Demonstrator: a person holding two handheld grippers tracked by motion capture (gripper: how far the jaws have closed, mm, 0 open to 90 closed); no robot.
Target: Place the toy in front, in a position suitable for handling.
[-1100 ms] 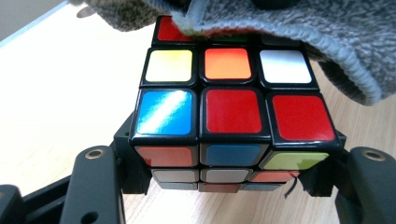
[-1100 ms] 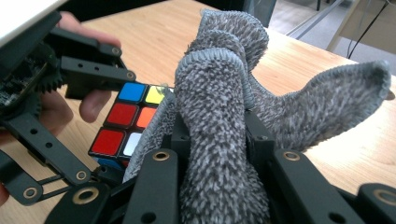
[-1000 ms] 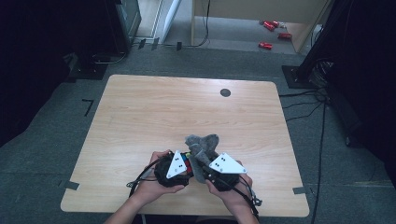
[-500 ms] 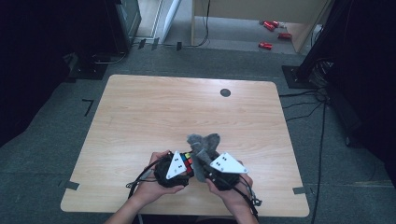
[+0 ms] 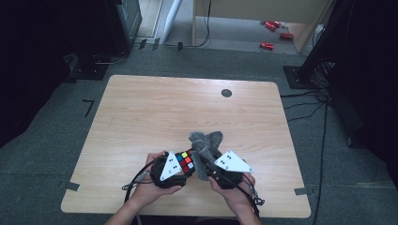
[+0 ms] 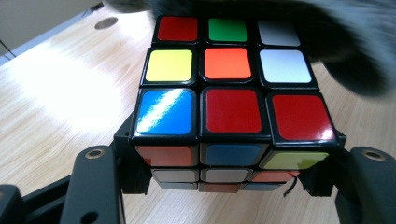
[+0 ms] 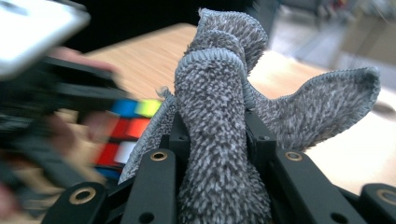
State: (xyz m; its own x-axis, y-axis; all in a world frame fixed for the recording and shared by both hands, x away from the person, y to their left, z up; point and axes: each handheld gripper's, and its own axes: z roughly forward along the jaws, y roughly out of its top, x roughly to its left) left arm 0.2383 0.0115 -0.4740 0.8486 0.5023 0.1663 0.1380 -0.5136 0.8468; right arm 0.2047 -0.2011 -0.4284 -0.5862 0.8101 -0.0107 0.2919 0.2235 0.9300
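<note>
Cube [image 6: 232, 100] and cloth [image 7: 219, 140] are being held together low over the near edge of the table [image 5: 141, 108]. The cube is being gripped by the left gripper [image 5: 180, 165], its jaws closed tight against two opposite sides. The grey cloth is being pinched in a bunch by the right gripper [image 5: 210, 165], jaws nearly closed on it, and is being pressed against the cube's far side.
</note>
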